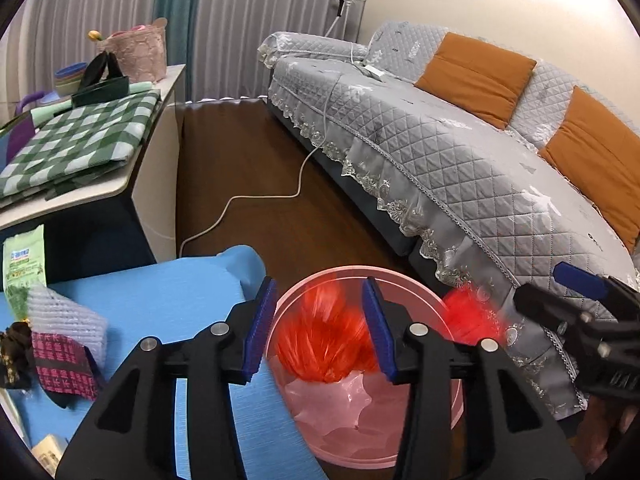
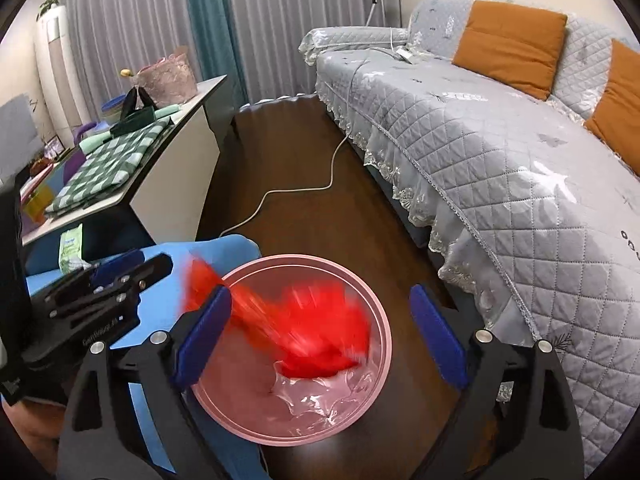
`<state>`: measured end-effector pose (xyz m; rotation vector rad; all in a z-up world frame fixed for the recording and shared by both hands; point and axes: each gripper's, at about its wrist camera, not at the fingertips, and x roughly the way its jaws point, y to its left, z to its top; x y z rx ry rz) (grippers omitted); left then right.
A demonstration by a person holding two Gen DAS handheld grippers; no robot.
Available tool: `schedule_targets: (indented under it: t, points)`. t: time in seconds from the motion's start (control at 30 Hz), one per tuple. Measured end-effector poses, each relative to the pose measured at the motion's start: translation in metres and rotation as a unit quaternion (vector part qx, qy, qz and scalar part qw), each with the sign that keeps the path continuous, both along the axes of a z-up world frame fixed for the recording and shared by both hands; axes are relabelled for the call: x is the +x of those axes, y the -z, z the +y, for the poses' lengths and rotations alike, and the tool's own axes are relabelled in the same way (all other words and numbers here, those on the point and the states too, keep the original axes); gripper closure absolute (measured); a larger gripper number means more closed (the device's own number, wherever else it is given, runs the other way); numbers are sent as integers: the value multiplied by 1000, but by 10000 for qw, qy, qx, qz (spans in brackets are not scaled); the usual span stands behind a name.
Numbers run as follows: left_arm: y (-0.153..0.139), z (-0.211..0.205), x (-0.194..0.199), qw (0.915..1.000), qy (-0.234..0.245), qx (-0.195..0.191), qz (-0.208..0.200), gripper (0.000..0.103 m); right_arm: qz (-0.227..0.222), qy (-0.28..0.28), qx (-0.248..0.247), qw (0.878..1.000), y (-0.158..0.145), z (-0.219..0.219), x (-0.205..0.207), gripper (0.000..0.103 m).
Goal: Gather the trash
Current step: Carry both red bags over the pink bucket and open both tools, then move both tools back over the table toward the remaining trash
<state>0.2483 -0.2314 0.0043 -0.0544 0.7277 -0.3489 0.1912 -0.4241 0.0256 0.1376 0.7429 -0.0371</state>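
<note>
While both grippers hang over the pink bin on the dark floor, a blurry red plastic bag sits in the bin's mouth on top of clear wrap. The left gripper has its jaws wide with nothing between them, and the right gripper is spread wide too. The blue mat is just beside the bin, the grey sofa on the other side.

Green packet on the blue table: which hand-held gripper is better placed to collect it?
Probably the left hand-held gripper: open, nearer the green packet; the right hand-held gripper hangs open over the round pink bin.
</note>
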Motion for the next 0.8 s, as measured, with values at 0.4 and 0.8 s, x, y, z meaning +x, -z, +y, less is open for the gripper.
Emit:
schedule_targets:
  t: [0.4,0.8]
  points:
    - [-15,40,-34,9998,-148,-104,-95,59,-215,3,-17,9998,-12,7,-10,15]
    - [-60,113,-112,9977,-348,-138,-565,52,-793,-517,135,9954,-47,71,-45,30]
